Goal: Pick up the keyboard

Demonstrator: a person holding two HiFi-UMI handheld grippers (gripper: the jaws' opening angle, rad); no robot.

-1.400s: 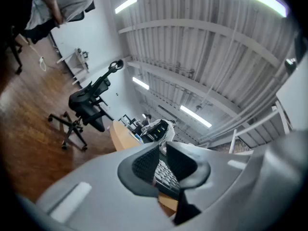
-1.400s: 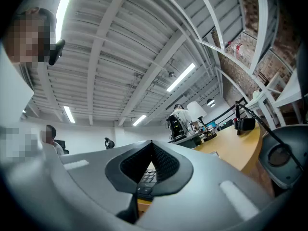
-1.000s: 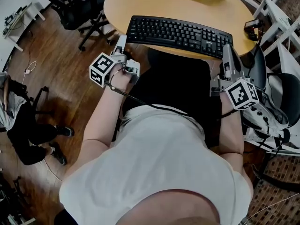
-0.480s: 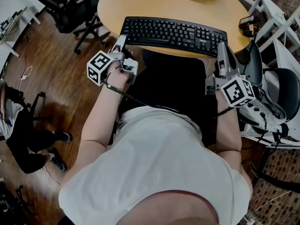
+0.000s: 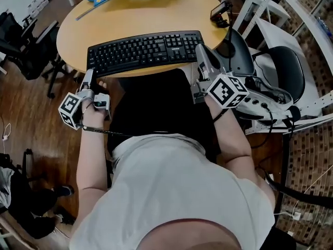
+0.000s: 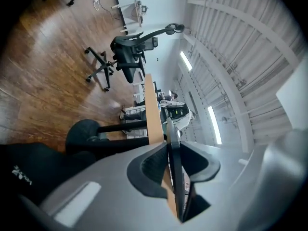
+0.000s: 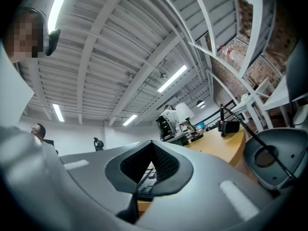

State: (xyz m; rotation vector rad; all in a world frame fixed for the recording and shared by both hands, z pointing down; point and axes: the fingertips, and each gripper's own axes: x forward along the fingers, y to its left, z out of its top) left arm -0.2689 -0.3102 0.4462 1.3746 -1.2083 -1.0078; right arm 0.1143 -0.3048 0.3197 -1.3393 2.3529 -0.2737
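Black keyboard (image 5: 145, 51): lies on the wooden table (image 5: 156, 14), at its near edge.
Left gripper (image 5: 88, 74): fingers pinch the keyboard's left end.
Right gripper (image 5: 200, 50): fingers pinch its right end.

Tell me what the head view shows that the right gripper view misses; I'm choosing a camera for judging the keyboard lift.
Head view only: the whole keyboard at the near edge of the round table, with the left gripper and right gripper at its two ends, plus the person's torso. Right gripper view only: ceiling lights, and its jaws meeting at the tips. Both: some keyboard keys, the table, the grey chair seat.
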